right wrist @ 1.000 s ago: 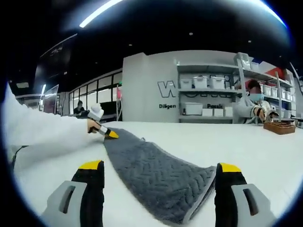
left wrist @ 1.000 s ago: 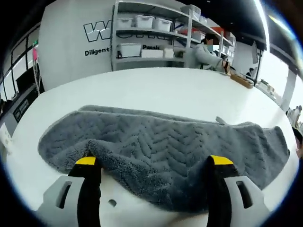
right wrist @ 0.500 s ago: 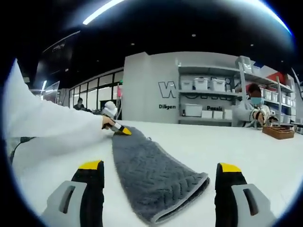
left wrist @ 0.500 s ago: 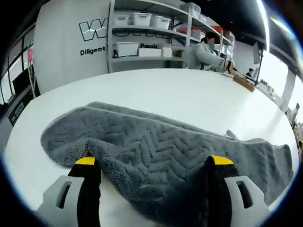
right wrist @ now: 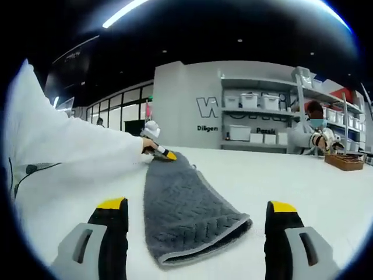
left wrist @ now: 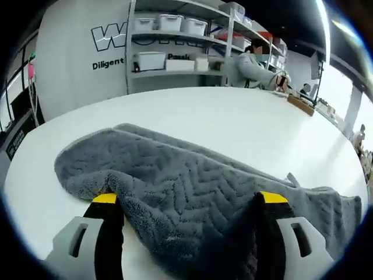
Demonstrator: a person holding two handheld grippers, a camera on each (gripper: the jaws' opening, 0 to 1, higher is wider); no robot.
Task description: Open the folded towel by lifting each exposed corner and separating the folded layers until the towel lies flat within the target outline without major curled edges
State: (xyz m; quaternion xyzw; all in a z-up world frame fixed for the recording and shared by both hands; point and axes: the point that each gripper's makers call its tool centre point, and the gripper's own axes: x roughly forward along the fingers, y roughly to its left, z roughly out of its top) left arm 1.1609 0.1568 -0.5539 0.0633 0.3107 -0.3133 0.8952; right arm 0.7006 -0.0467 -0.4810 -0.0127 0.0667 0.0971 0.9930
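Note:
A grey towel (left wrist: 192, 181) with a herringbone weave lies folded and stretched long across the white table (left wrist: 233, 116). My left gripper (left wrist: 189, 199) is open at the towel's near edge, and a thick fold of pile lies between its wide-set jaws. In the right gripper view the towel (right wrist: 180, 204) runs away from me as a long strip with its near end flat on the table. My right gripper (right wrist: 197, 205) is open and holds nothing, just short of that end. The left gripper (right wrist: 160, 153), in a white-sleeved hand, sits at the strip's far end.
Grey shelves with white bins (left wrist: 169, 41) stand behind the table. A person (right wrist: 312, 131) sits at the far right side beside a wooden tray (right wrist: 347, 160). The white sleeve (right wrist: 64, 157) covers the left of the right gripper view.
The towel's near end, earlier raised beside my right jaw, now lies flat and farther off. The left gripper and its sleeve have shifted right along the table, and the towel has slid with them.

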